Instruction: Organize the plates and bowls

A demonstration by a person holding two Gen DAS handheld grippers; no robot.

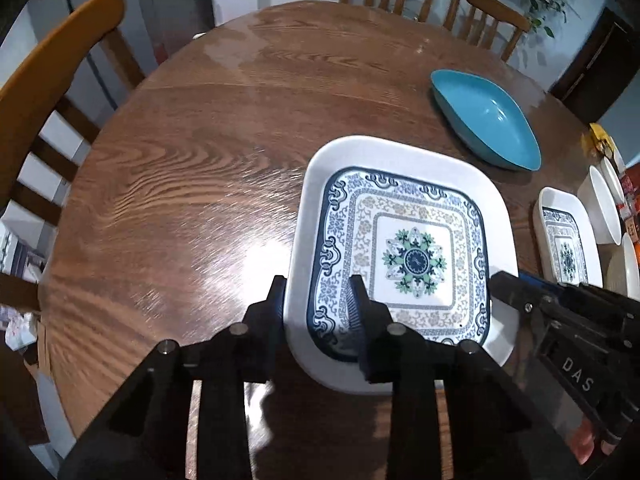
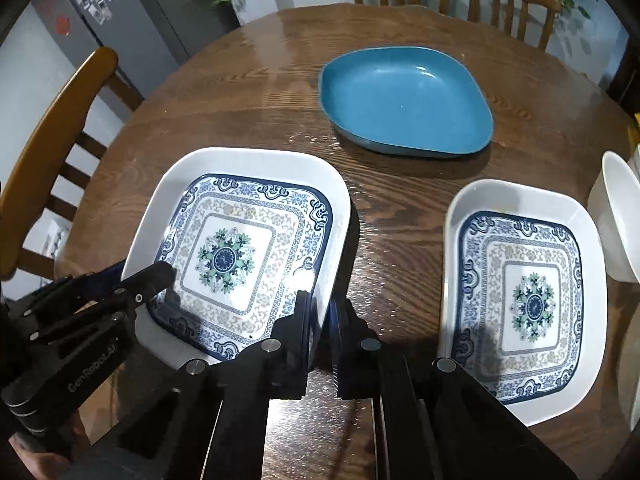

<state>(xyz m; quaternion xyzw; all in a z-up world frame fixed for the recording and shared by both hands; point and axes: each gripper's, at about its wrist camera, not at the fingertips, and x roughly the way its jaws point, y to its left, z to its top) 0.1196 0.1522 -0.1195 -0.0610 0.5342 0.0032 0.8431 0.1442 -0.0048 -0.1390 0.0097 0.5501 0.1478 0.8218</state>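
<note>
1. Round wooden dining table (image 2: 248,92) with wooden chairs (image 1: 52,92) around it; a grey cabinet and leafy plants stand behind.
2. Writing: "GenRobot.AI" on the left gripper's body in the right wrist view; "DAS" on the right gripper's body in the left wrist view.
3. Large patterned square plate (image 2: 236,248), white rim, blue floral centre, empty, near the table's front edge.
4. Left gripper (image 1: 318,304): fingers pinching that plate's left rim, one outside, one inside.
5. Right gripper (image 2: 322,320): jaws pressed onto the same plate's right rim.
6. Second patterned plate (image 2: 524,300), empty, apart to the right.
7. Teal dish (image 2: 408,100), empty, farther back.
8. White bowls (image 1: 600,204) at the right edge; contents not visible.
</note>
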